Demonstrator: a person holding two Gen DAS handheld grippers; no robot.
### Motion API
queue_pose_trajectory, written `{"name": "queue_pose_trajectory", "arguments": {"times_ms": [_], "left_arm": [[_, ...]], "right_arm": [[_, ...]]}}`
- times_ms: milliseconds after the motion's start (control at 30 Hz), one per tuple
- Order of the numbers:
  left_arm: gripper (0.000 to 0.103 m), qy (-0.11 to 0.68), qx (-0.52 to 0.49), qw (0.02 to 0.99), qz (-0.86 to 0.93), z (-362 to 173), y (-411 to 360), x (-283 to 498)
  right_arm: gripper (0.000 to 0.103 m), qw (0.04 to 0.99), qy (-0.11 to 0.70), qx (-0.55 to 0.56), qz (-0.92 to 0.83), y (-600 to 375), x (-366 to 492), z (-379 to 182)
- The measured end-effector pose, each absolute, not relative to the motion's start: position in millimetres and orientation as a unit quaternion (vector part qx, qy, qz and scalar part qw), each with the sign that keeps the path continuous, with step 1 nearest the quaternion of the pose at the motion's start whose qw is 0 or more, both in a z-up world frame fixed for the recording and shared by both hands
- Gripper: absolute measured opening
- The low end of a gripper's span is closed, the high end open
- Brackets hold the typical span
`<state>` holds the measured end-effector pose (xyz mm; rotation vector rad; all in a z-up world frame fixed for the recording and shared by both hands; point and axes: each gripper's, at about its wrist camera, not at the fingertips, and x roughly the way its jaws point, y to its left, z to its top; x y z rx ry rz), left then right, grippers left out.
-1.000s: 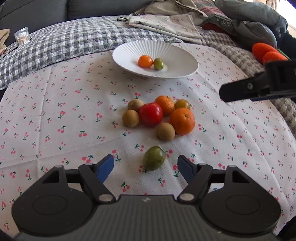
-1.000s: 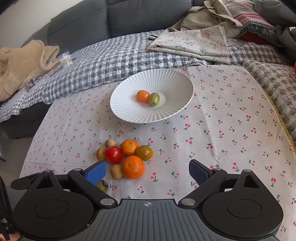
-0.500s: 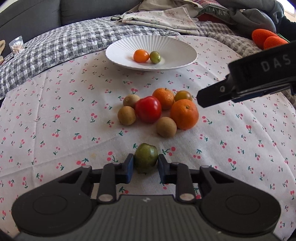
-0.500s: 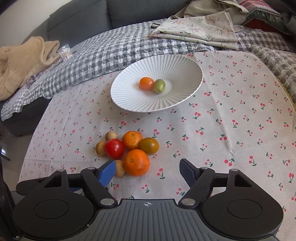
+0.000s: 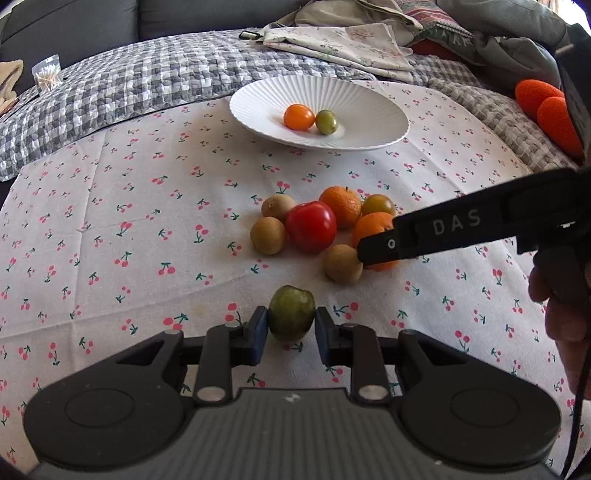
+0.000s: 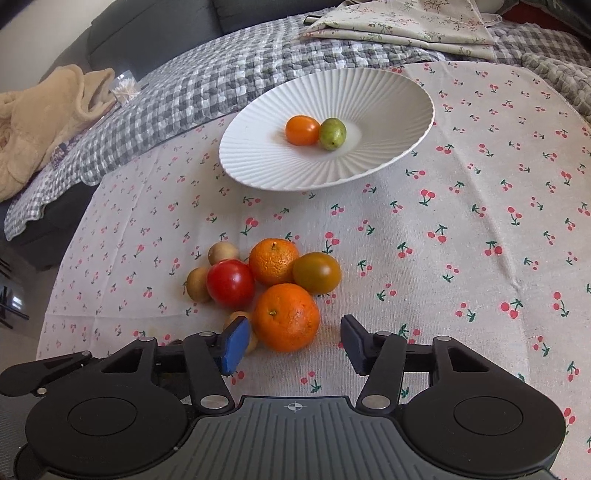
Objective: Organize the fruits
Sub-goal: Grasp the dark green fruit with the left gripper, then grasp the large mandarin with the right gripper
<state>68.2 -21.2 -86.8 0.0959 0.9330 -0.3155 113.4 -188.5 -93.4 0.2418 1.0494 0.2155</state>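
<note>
My left gripper (image 5: 291,330) is shut on a green plum (image 5: 291,317), low over the cherry-print cloth. Beyond it lies a pile of fruit: a red tomato (image 5: 311,226), two oranges, a dark tomato and three brown kiwis. My right gripper (image 6: 293,343) is open around the near orange (image 6: 286,316), its left pad beside a kiwi (image 6: 240,320). Its arm (image 5: 461,230) crosses the left wrist view over that orange. A white ribbed plate (image 6: 388,99), also in the left wrist view (image 5: 369,107), holds a small orange tomato (image 6: 302,130) and a green plum (image 6: 333,133).
A grey checked quilt (image 5: 147,81) lies behind the cloth, with folded floral fabric (image 6: 406,22) on it. A beige blanket (image 6: 40,118) lies at the far left. Orange foam shapes (image 5: 546,107) sit at the right edge.
My left gripper closed on the green plum and has lifted it slightly. My right gripper moved forward and down, bringing its open fingers around the near orange.
</note>
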Motion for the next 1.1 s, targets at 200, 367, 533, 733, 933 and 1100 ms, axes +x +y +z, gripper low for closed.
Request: {"name": "queue_pose_trajectory", "arguments": {"times_ms": [200, 367, 533, 733, 933, 1100], "left_arm": [[0.026, 0.449, 0.039, 0.880, -0.147, -86, -20, 70], [0.026, 0.448, 0.032, 0.882, -0.143, -84, -18, 71], [0.026, 0.444, 0.026, 0.884, -0.142, -82, -17, 72], [0.026, 0.440, 0.021, 0.887, -0.139, -80, -16, 71], [0.026, 0.437, 0.021, 0.889, -0.135, -78, -17, 70], [0.026, 0.431, 0.022, 0.892, -0.132, -75, -16, 69]], "right_arm": [[0.039, 0.856, 0.492, 0.111, 0.117, -185, 114, -91], [0.038, 0.852, 0.497, 0.116, 0.121, -187, 114, -89], [0.037, 0.851, 0.497, 0.122, 0.118, -190, 114, -83], [0.037, 0.853, 0.493, 0.126, 0.114, -194, 112, -73], [0.037, 0.854, 0.494, 0.119, 0.111, -194, 108, -65], [0.037, 0.858, 0.487, 0.115, 0.116, -195, 102, -55]]}}
